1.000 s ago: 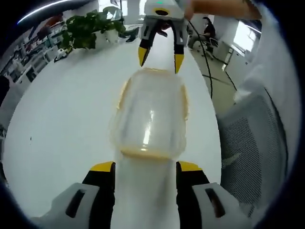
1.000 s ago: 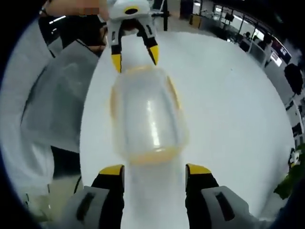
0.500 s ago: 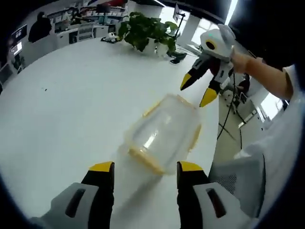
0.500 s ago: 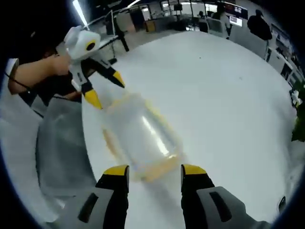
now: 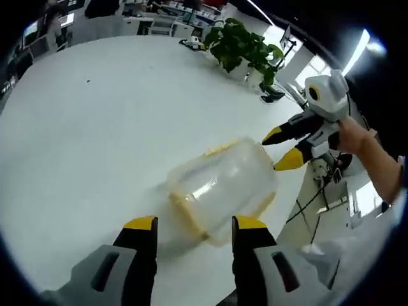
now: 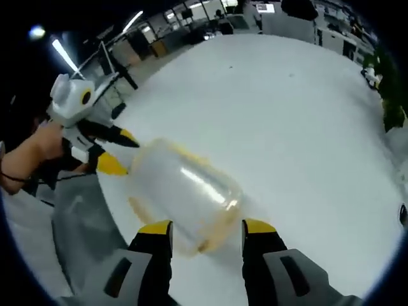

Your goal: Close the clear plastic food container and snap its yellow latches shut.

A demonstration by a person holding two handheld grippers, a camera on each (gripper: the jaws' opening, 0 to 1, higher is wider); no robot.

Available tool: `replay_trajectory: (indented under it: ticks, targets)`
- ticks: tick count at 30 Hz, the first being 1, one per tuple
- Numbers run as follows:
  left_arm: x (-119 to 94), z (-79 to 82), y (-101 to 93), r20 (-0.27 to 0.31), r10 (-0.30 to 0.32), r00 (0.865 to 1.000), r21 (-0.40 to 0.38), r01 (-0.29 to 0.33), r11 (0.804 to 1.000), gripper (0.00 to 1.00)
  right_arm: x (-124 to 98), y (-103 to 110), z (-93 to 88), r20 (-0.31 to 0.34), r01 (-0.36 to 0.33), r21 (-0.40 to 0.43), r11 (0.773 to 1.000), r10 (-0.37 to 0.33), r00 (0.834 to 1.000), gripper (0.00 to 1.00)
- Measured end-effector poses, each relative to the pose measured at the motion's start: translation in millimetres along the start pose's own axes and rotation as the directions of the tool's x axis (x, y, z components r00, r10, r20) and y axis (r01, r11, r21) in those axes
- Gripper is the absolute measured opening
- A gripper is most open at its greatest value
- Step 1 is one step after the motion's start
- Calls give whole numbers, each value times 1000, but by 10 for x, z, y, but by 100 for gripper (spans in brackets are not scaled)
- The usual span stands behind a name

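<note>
In the left gripper view, the left claw stands wide, its yellow-tipped jaws parted and holding nothing. Just ahead of the jaws, and partly between their tips, the clear plastic food container rests on the white bench, its lid apparently already seated, with yellow latches showing along its near end and sides. Beyond the container's far end the right claw comes in, its two tips parted and close to the container's corner; whether they touch it I cannot tell. A potted plant stands well beyond both.

In the right gripper view, the right claw is likewise wide and empty, the container just ahead of its tips, the left claw at the far end, jaws parted.

The step in hand seems to be lining up on the latches at the two ends. The next move likely calls for each claw to press a yellow flap down against the container's wall, while the opposite claw steadies it against sliding on the smooth bench.
</note>
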State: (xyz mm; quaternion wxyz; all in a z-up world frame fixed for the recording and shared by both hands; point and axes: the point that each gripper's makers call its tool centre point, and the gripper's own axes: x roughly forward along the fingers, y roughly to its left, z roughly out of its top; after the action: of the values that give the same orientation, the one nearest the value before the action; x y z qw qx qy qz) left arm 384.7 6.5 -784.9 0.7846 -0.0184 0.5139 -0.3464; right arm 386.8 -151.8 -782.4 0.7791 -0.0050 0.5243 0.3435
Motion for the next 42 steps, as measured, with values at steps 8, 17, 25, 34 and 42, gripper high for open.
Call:
replay_trajectory:
  ticks: [8, 17, 25, 34, 42]
  targets:
    - [42, 10, -73, 8, -17, 1000, -117, 17, 993, 44, 41, -10, -20, 19, -4, 131, 991, 2, 1000, 42]
    - [105, -6, -102, 13, -38, 999, -174, 39, 984, 36, 112, -1, -76, 17, 1, 179, 984, -4, 1000, 37]
    - [126, -67, -91, -25, -9, 1000, -118, 6, 993, 27, 113, -20, -87, 9, 25, 172, 985, -27, 1000, 33]
    - [189, -63, -91, -8, -9, 1000, -99, 8, 995, 24, 105, 51, -147, 15, -39, 294, 955, 36, 999, 28]
    - [207, -26, -79, -16, -21, 1000, -100, 20, 995, 24, 112, 26, -140, 46, -33, 272, 962, 21, 999, 29]
